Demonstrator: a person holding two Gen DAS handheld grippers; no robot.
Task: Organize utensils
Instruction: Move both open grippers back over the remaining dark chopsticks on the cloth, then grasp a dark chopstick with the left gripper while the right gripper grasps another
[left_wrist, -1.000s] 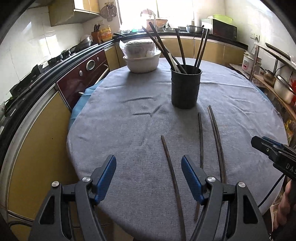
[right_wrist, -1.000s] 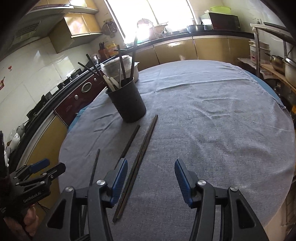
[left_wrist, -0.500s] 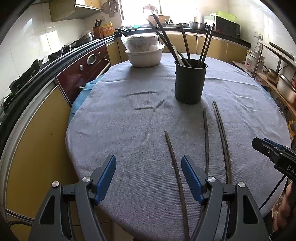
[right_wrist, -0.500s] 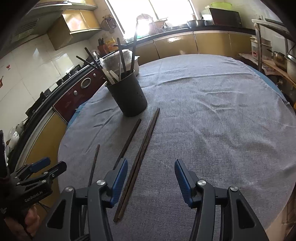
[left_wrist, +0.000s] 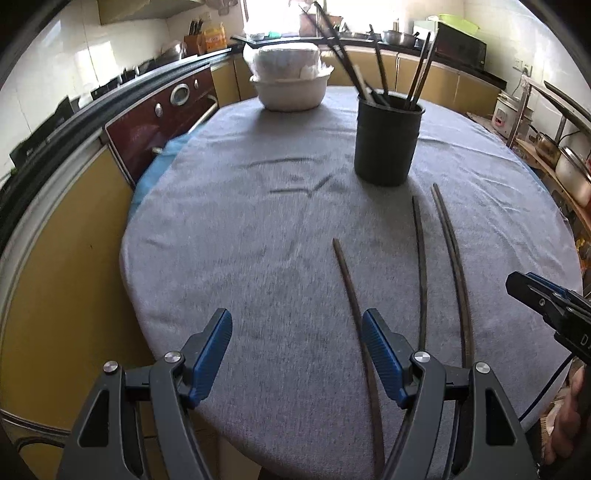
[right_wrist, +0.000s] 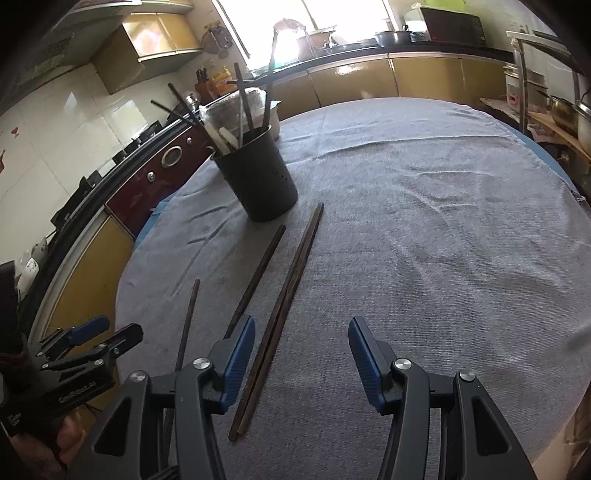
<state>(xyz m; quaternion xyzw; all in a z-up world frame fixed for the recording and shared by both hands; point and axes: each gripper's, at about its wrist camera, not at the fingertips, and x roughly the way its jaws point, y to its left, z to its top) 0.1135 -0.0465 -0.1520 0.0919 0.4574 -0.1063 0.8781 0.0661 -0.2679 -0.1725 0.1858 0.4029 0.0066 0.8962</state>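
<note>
Left claw (left_wrist: 297, 345) stands released, its blue pads apart with only grey cloth between them; right claw (right_wrist: 302, 352) likewise stands released and empty. Both hover low over the near edge of my round, cloth-covered counter (left_wrist: 229, 221). Four dark chopsticks remain loose on the cloth: a single chopstick (left_wrist: 349, 284) runs just beside the left claw's inner pad, a second chopstick (left_wrist: 422, 258) lies a little further toward the middle, and a touching pair of chopsticks (right_wrist: 291, 280) lies lengthwise with its near end between the right claw's pads. All point roughly toward the black holder (left_wrist: 386, 142), which stands upright further back and already carries several utensils leaning against its rim. A white covered bowl (left_wrist: 290, 83) sits behind it, well apart from the work. I judge the step in hand to be the approach to a first pick, with nothing yet lifted. The next move, as I read it, calls for shifting one claw sideways until a chopstick lies squarely between the pads, descending to the cloth, and pinching across the thin shaft. A flat, slender stick on fabric may roll or slip, so the pads should meet it low and centred.
</note>
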